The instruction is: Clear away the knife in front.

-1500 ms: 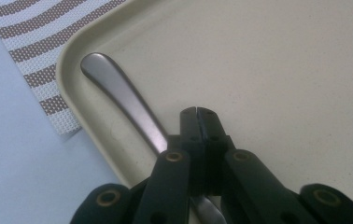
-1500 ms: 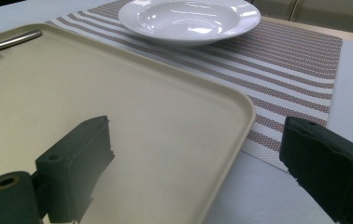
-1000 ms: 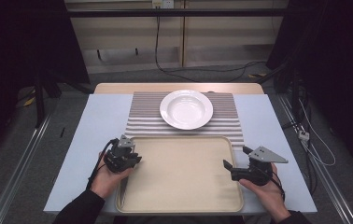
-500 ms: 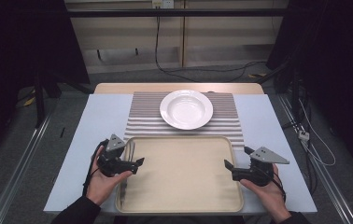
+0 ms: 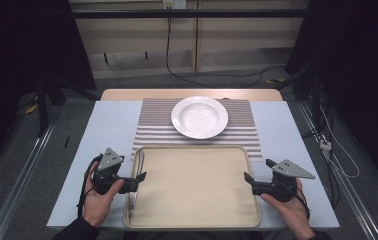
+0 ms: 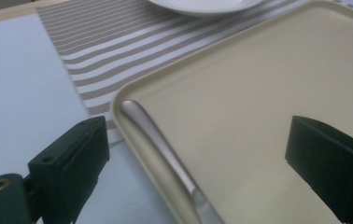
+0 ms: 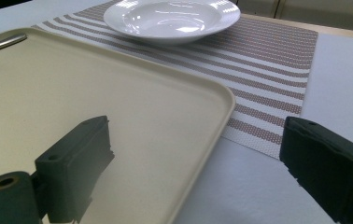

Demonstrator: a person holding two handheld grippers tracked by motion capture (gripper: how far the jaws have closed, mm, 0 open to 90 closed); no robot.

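A beige tray (image 5: 192, 190) lies at the near middle of the table. A metal utensil (image 5: 139, 161) rests inside along its left rim. My left gripper (image 5: 136, 181) sits at that rim, and its jaws have just been opening. In the left gripper view it (image 6: 195, 140) stands open, with the utensil's handle (image 6: 160, 144) lying untouched between the jaws. My right gripper (image 5: 249, 182) is at the tray's right edge. Seen from its own camera, that gripper (image 7: 198, 140) is open astride the rim of the tray (image 7: 95, 84), holding nothing.
A white plate (image 5: 199, 116) stands on a striped placemat (image 5: 157, 130) just beyond the tray. The pale blue tabletop (image 5: 107, 130) runs along both sides of the tray. Cables lie on the floor behind and to the right.
My left gripper has drawn back from the tray's far left corner, leftward and toward the person, and its jaws have opened wide. The right gripper has stayed put.
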